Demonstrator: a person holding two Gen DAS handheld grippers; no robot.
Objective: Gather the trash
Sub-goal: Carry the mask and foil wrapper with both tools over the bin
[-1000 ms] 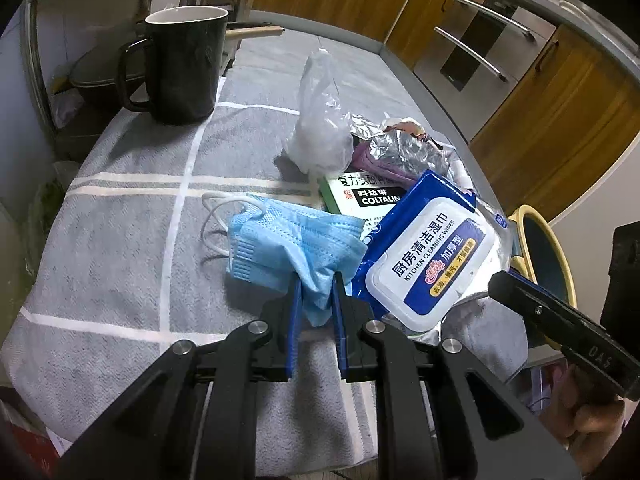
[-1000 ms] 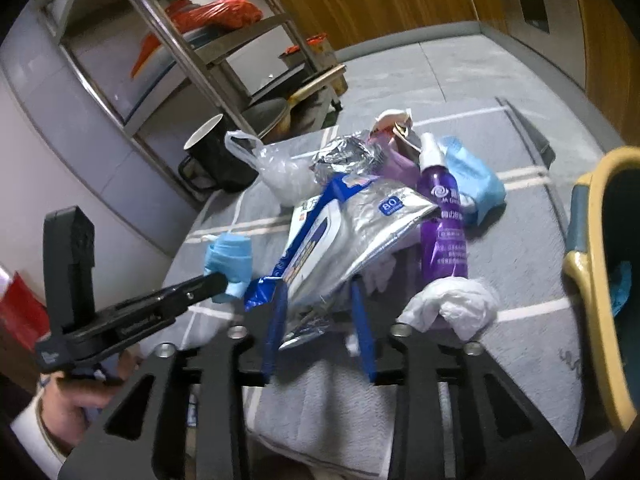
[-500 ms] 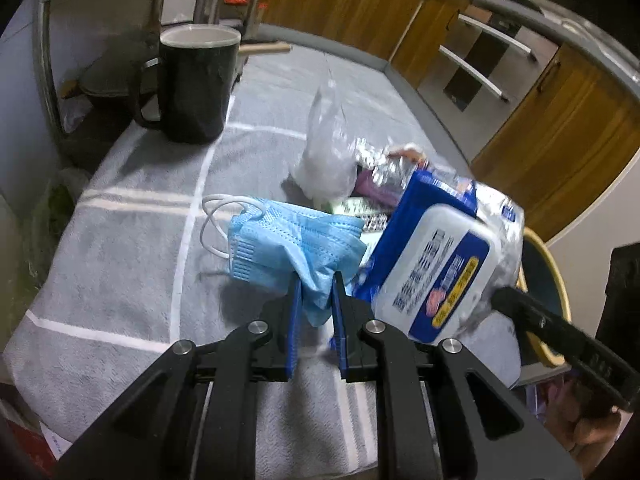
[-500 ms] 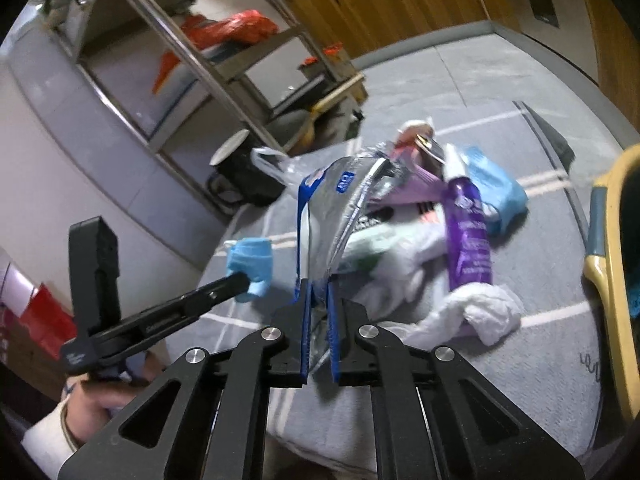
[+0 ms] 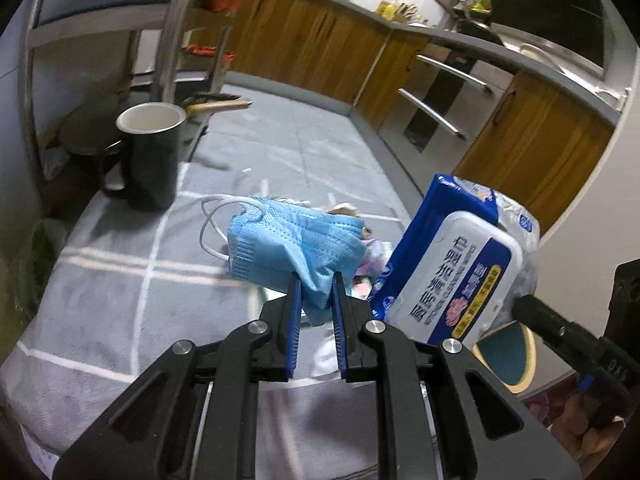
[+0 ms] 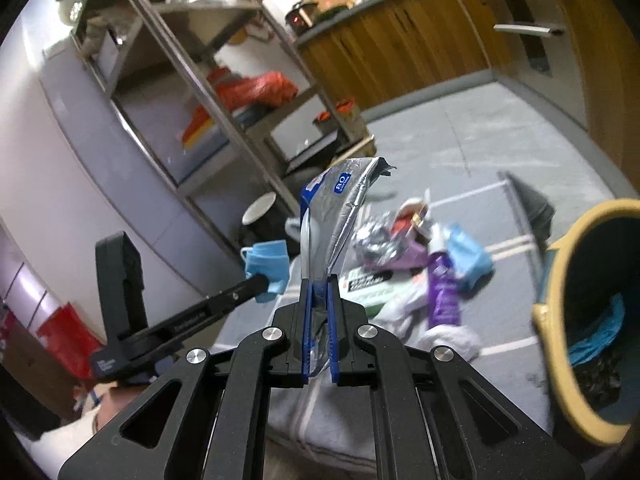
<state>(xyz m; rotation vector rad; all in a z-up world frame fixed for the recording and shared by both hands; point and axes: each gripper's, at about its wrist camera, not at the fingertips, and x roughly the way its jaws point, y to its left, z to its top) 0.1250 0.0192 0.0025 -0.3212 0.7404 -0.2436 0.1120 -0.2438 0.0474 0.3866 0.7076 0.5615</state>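
Blue mask (image 5: 296, 242) pinched in left tool (image 5: 314, 300); right tool (image 6: 320, 292) clamps wipes pack (image 6: 340, 216).

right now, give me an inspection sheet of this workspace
surface: grey checked tablecloth, rumpled
job's things: blue face mask and wet wipes pack, both lifted; yellow-rimmed bin at the table's edge
clutter: black mug, purple spray bottle, foil wrapper, white tissue, second mask
grippers: left tongs shut on the mask; right tongs shut on the pack
cables: nothing seen
surroundings: metal shelf rack, wooden cabinets
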